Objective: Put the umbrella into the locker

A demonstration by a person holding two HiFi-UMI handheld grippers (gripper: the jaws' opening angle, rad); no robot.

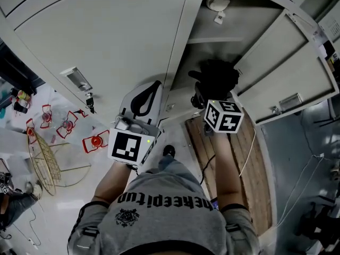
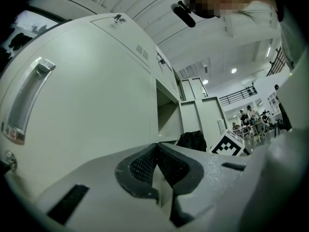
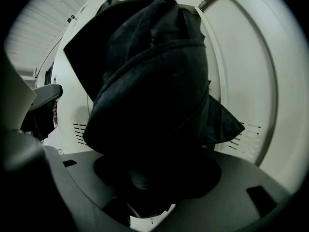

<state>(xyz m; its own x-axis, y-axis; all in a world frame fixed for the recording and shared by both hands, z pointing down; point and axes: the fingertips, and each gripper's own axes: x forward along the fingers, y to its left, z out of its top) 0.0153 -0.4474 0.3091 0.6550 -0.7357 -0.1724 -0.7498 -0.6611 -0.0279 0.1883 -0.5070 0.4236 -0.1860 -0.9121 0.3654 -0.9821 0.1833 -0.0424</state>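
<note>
While your right tongs (image 1: 206,95) are clamped on the umbrella (image 1: 215,77), it hangs at the mouth of the open locker (image 1: 197,47), in front of the compartment, below its inner shelf (image 1: 211,38); you cannot tell whether it rests on anything. The umbrella is a compact black one, folded down, its cloth bunched and wound round itself in thick rolls, with a few loose pleats flaring out at the sides. In the right gripper view it fills most of the frame and its lower end sits down between the jaws. The locker door (image 1: 289,62) stands swung out to the right of it. Your left tongs (image 2: 155,153) are drawn narrow, the ribbed pads meeting at the tips with nothing between them, held before the closed door (image 2: 96,95) beside the open compartment, whose handle (image 2: 26,100) shows at the left.
</note>
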